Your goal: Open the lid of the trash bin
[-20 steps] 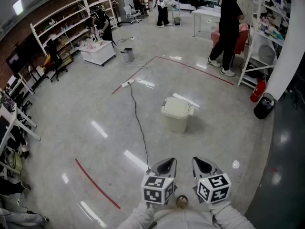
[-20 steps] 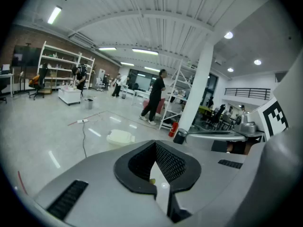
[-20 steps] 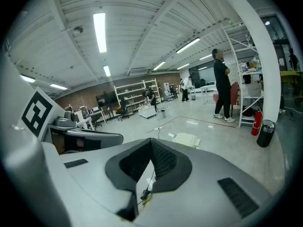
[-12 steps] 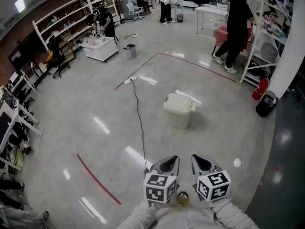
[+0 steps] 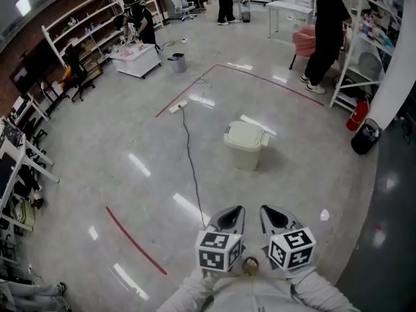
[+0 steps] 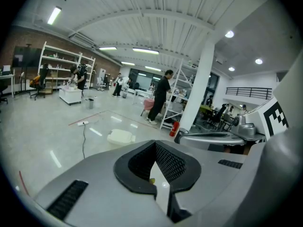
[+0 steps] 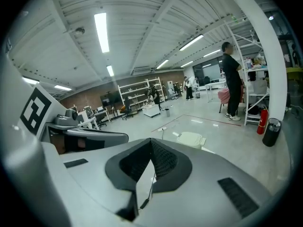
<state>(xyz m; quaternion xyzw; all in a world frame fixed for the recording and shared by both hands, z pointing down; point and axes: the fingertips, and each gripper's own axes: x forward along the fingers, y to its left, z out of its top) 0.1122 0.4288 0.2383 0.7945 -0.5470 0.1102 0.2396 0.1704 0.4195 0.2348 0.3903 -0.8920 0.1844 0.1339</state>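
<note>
The cream trash bin stands on the glossy floor with its lid down, well ahead of both grippers. It shows small in the left gripper view and in the right gripper view. My left gripper and right gripper are held side by side low in the head view, close to my body and pointing toward the bin. Each has its jaws together with nothing between them, as the left gripper view and the right gripper view show.
A black cable runs along the floor from a power strip toward my grippers, left of the bin. Red tape lines mark the floor. A person in black stands at back right near a shelf, a fire extinguisher and a black bin.
The view has shifted slightly forward; the bin sits a little higher in the frame. Both grippers have risen slightly, still side by side. The person in black has drifted right.
</note>
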